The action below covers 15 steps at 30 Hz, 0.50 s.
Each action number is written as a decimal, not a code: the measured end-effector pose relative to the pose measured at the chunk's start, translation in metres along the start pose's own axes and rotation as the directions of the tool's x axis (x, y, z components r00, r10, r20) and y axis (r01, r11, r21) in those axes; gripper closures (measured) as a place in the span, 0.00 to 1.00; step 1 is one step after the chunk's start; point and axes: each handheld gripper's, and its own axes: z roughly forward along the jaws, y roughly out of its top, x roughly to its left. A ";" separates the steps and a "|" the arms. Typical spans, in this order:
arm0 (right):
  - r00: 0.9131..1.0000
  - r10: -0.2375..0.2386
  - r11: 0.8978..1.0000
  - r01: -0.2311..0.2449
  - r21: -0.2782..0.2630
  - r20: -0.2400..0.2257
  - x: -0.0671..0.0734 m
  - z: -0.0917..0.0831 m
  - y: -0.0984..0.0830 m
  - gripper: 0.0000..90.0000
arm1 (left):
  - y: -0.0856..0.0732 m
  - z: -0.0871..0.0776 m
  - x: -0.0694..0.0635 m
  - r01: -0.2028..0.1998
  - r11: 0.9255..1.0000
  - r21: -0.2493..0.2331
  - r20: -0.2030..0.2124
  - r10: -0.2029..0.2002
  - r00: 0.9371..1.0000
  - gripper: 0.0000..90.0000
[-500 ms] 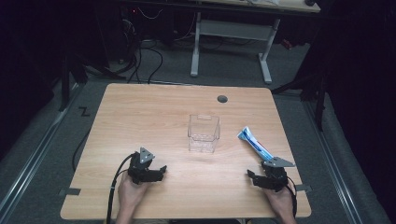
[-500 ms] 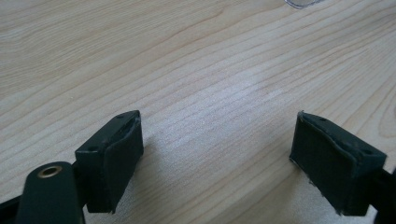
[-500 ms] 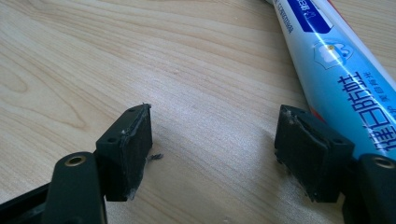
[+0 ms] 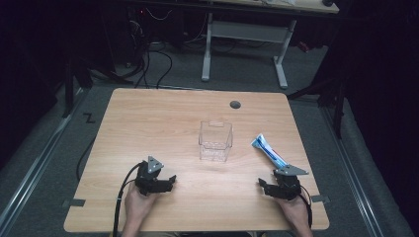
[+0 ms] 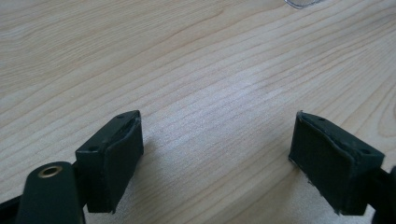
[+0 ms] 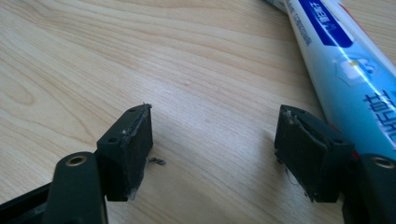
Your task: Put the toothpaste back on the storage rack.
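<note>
A blue and white toothpaste tube (image 4: 268,151) lies flat on the wooden table (image 4: 163,123) at the right, just beyond my right gripper (image 4: 263,187). In the right gripper view the tube (image 6: 348,60) runs along the outer side of the right-hand jaw, and that gripper (image 6: 212,142) stands open with bare wood between its jaws. A clear plastic box (image 4: 215,141) stands upright at the table's middle. My left gripper (image 4: 169,181) rests near the front left, open, and in the left gripper view it (image 5: 217,144) has nothing between its jaws.
A round dark cable hole (image 4: 235,104) sits near the table's far edge. Cables trail from both grippers over the front edge. A corner of the clear box (image 5: 303,3) shows at the top of the left gripper view. Beyond the table stand desk legs (image 4: 281,64) on grey carpet.
</note>
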 end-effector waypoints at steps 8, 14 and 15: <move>1.000 -0.004 1.000 0.004 -0.005 -0.006 0.003 0.001 0.001 0.37 | 0.000 0.000 0.000 0.002 1.000 0.000 -0.002 -0.002 1.000 0.19; 1.000 -0.013 1.000 0.013 -0.008 -0.012 0.004 0.001 0.001 0.40 | 0.000 0.000 0.000 0.003 1.000 0.000 -0.003 -0.003 1.000 0.19; 1.000 -0.010 1.000 0.010 -0.008 -0.013 0.005 0.000 0.001 0.43 | 0.000 0.000 0.000 0.003 1.000 0.000 -0.003 -0.003 1.000 0.19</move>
